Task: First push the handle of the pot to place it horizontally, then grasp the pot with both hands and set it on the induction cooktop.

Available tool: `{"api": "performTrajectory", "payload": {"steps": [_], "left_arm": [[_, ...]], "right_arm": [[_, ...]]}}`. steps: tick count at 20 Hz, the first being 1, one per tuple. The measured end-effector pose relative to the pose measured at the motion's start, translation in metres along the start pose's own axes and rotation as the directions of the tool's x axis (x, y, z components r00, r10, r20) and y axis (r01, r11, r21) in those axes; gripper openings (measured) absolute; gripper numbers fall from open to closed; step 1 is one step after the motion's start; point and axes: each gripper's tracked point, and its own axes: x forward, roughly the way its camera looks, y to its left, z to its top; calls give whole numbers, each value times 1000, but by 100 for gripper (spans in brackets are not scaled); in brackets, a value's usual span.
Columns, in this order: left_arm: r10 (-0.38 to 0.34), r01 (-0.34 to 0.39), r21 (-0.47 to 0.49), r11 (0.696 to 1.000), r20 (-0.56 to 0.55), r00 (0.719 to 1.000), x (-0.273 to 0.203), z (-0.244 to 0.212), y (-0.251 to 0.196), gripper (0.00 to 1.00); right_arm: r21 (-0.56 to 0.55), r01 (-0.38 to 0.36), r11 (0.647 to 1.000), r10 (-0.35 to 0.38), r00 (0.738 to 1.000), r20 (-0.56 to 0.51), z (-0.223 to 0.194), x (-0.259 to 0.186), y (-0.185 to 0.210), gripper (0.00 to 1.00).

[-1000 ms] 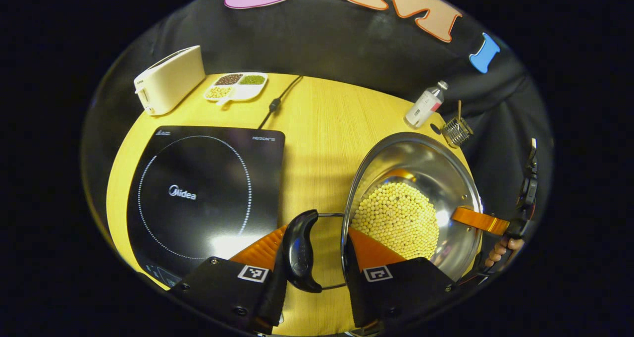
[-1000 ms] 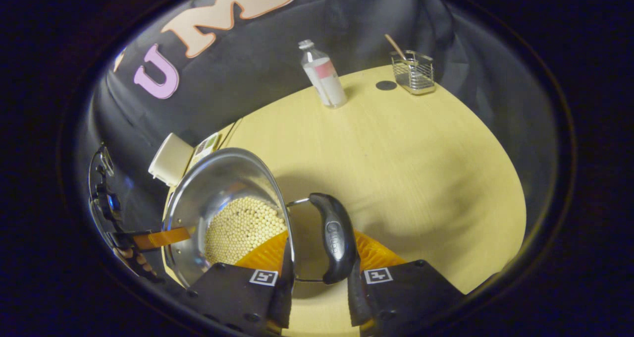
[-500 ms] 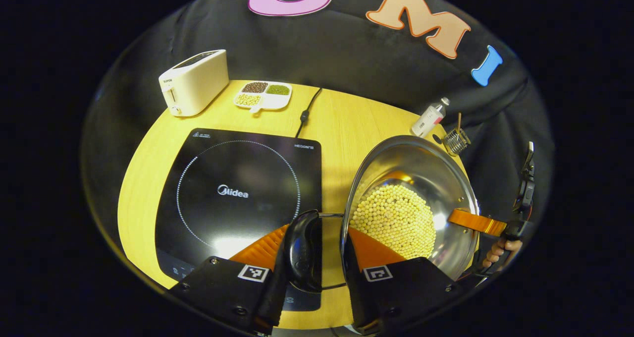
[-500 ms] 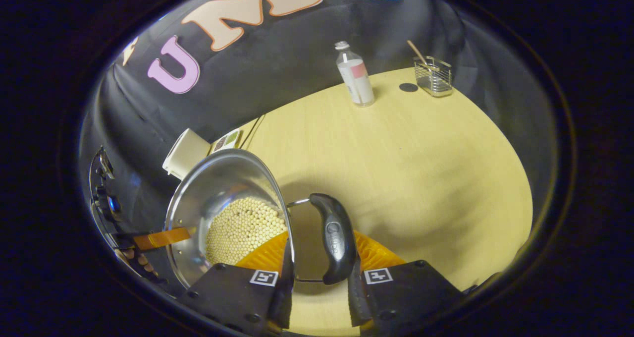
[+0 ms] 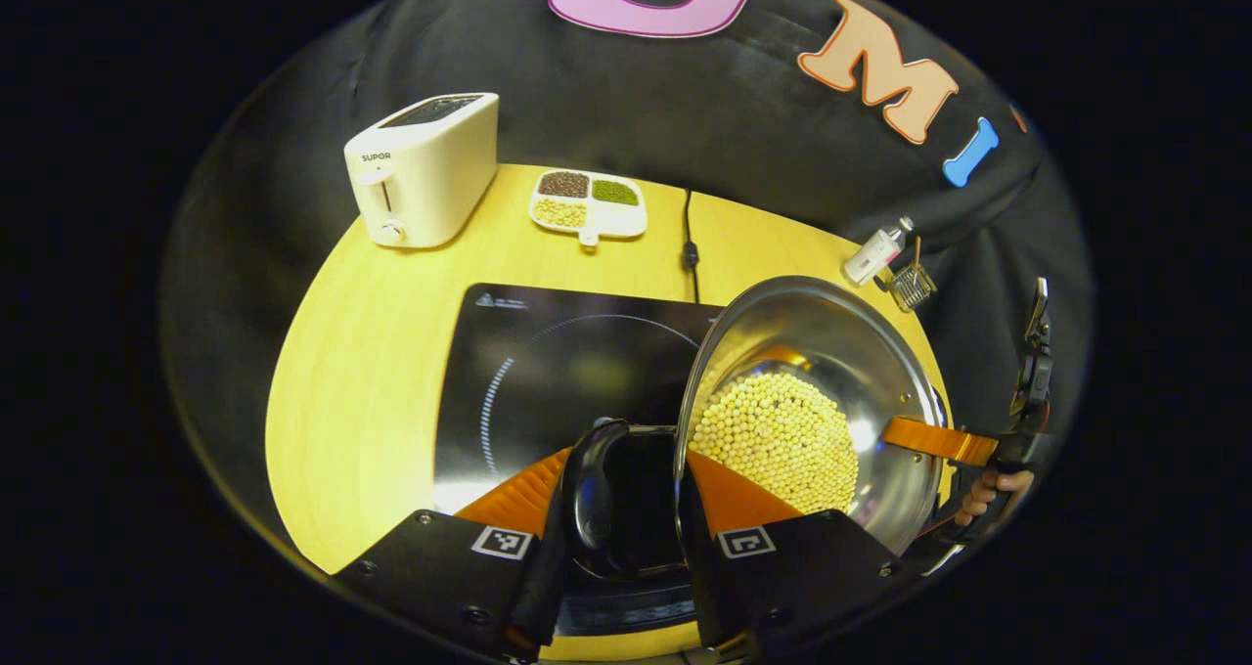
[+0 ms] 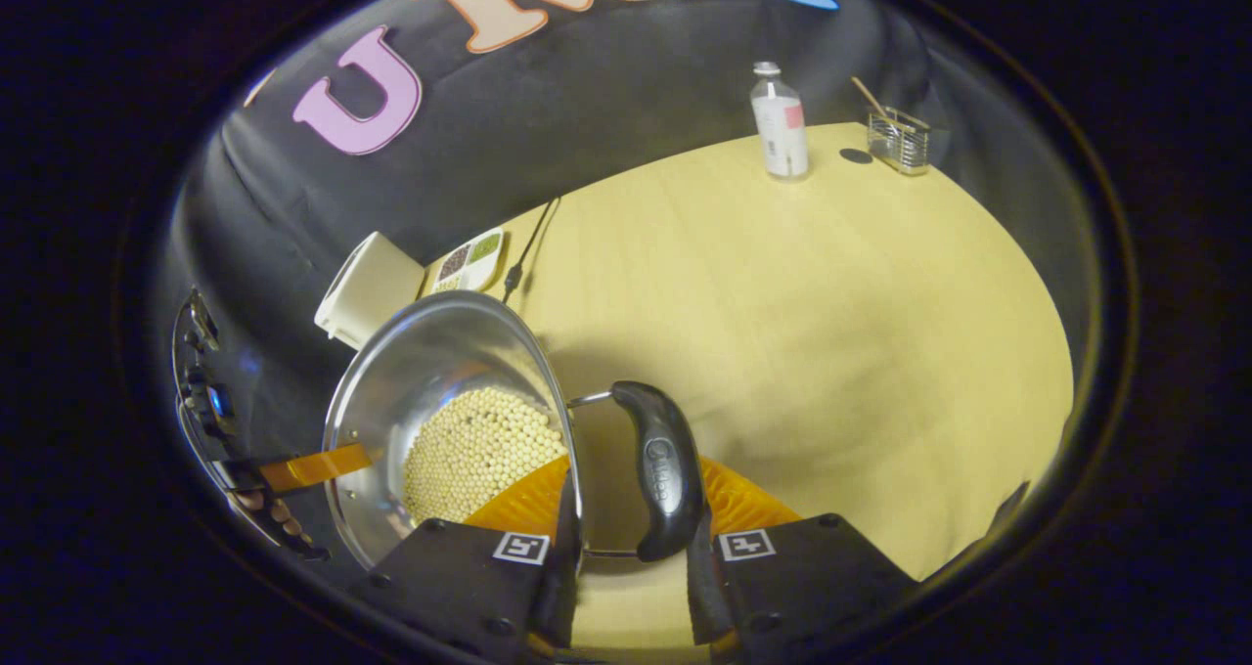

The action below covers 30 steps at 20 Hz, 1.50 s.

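Partly above the cooktop (image 5: 548,372), the pot (image 5: 812,401) of beans hangs, each gripper (image 5: 616,548) (image 6: 631,548) clamped on a handle (image 5: 597,499).

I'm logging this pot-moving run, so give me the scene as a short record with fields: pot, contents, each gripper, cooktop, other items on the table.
pot: round stainless steel pot, carried by both side handles, partly above the cooktop
contents: pale yellow beans
left gripper: shut on the pot's black left handle
right gripper: shut on the pot's black right handle
cooktop: flat black induction cooktop on the yellow wooden table
other items: white toaster, white divided dish, clear bottle, wire basket
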Motion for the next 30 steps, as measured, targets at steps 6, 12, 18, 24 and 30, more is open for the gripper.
{"api": "performTrajectory", "payload": {"steps": [6, 12, 18, 24, 30], "left_arm": [[0, 0, 39, 999, 20, 1000, -5, 15, 54, 54], [-10, 9, 36, 999, 27, 1000, 0, 15, 81, 53], [-14, 12, 29, 1000, 66, 998, 0, 19, 92, 54], [10, -14, 52, 999, 69, 998, 0, 26, 94, 55], [84, -95, 78, 992, 134, 987, -7, 33, 87, 70]], "right_arm": [[21, 18, 1000, -18, 1000, -5, -17, 19, 52, 48], [18, 44, 999, -44, 999, -17, -26, 29, 78, 48], [23, 50, 999, -49, 998, -27, -29, 39, 85, 48], [32, 74, 997, -74, 997, -8, -22, 45, 83, 50], [13, 59, 998, -59, 998, 23, -13, 37, 79, 67]]}}
